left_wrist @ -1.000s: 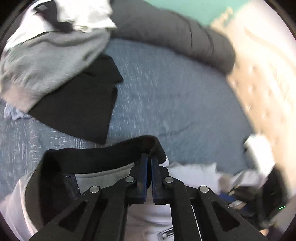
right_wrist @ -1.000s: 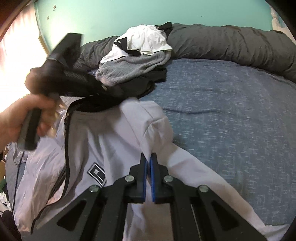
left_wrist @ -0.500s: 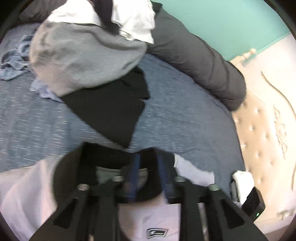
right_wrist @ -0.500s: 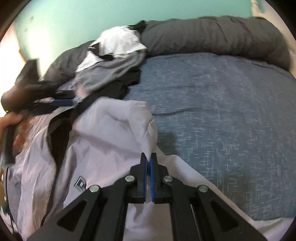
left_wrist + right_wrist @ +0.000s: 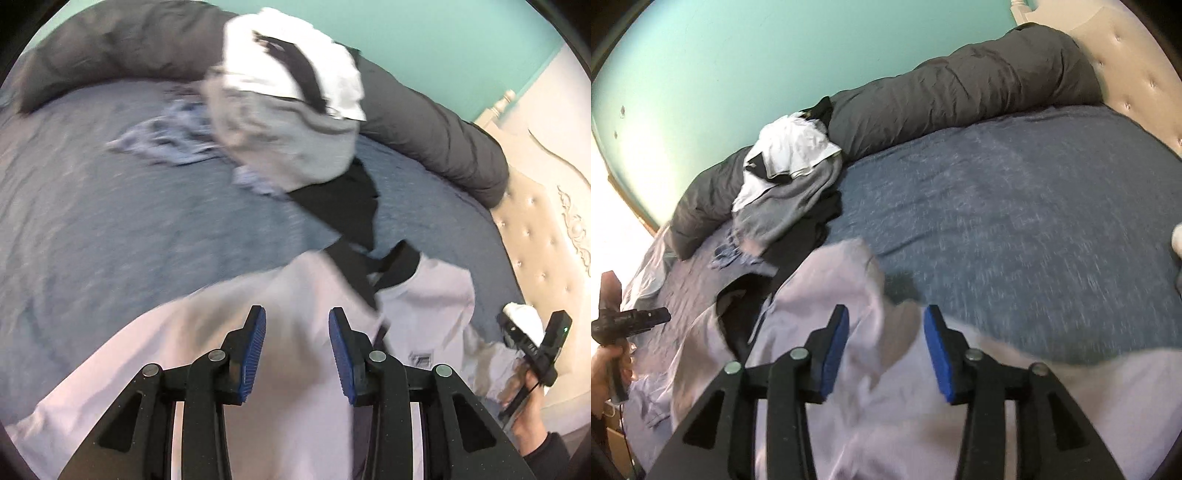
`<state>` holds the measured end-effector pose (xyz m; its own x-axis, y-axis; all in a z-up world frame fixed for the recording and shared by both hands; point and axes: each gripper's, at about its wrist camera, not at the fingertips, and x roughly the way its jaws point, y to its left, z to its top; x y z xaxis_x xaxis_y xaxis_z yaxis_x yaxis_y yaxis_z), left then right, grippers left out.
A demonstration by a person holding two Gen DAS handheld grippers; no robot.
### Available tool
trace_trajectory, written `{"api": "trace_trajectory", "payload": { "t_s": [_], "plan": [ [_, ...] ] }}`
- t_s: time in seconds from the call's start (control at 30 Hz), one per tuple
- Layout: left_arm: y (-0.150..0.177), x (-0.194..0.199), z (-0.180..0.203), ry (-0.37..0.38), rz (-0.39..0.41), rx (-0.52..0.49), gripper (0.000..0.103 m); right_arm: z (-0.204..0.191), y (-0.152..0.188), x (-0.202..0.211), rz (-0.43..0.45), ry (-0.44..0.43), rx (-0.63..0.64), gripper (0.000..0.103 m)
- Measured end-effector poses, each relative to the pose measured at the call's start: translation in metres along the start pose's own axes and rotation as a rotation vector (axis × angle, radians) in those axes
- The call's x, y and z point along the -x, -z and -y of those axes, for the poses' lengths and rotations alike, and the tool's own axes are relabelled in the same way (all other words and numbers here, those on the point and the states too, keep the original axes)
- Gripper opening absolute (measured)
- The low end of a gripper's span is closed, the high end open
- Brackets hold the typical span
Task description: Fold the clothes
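Note:
A white zip jacket (image 5: 207, 332) with a black collar (image 5: 399, 266) lies spread on the blue bedspread (image 5: 110, 221). My left gripper (image 5: 295, 310) hovers open above its white cloth, with nothing pinched between the blue pads. In the right wrist view the same jacket (image 5: 831, 280) shows its black collar (image 5: 738, 295) to the left. The jaws of my right gripper (image 5: 885, 308) are opening. A raised fold of the jacket sits in the gap, and the pads do not press on it.
A pile of grey, white and black clothes (image 5: 295, 129) (image 5: 790, 173) sits against a rolled dark grey duvet (image 5: 424, 122) (image 5: 960, 88). A crumpled light blue garment (image 5: 166, 136) lies beside it. A tufted cream headboard (image 5: 546, 240) bounds the right. Hands (image 5: 521, 391) (image 5: 605, 365) hold the tools.
Both grippers were shut on the jacket and now stand open, the left letting go first. The left one swung away from the collar. The jacket has dropped onto the bed.

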<state>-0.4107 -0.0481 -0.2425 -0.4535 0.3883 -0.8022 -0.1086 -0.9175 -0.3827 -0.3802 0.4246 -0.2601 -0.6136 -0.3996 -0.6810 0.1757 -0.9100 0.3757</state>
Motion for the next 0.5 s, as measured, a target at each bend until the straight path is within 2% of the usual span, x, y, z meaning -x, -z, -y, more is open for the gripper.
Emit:
{"api": "trace_trajectory", "payload": {
  "t_s": [0.13, 0.23, 0.5],
  "plan": [
    [0.034, 0.038, -0.042, -0.048, 0.001, 0.032, 0.046, -0.011, 0.027, 0.012, -0.043, -0.041, -0.027, 0.049],
    [0.055, 0.059, -0.070, -0.088, 0.002, 0.051, 0.046, -0.030, 0.042, 0.011, -0.079, -0.094, -0.031, 0.049],
    [0.090, 0.100, -0.146, -0.158, 0.002, 0.116, 0.046, -0.105, 0.063, -0.012, -0.157, -0.208, 0.036, 0.052]
  ]
}}
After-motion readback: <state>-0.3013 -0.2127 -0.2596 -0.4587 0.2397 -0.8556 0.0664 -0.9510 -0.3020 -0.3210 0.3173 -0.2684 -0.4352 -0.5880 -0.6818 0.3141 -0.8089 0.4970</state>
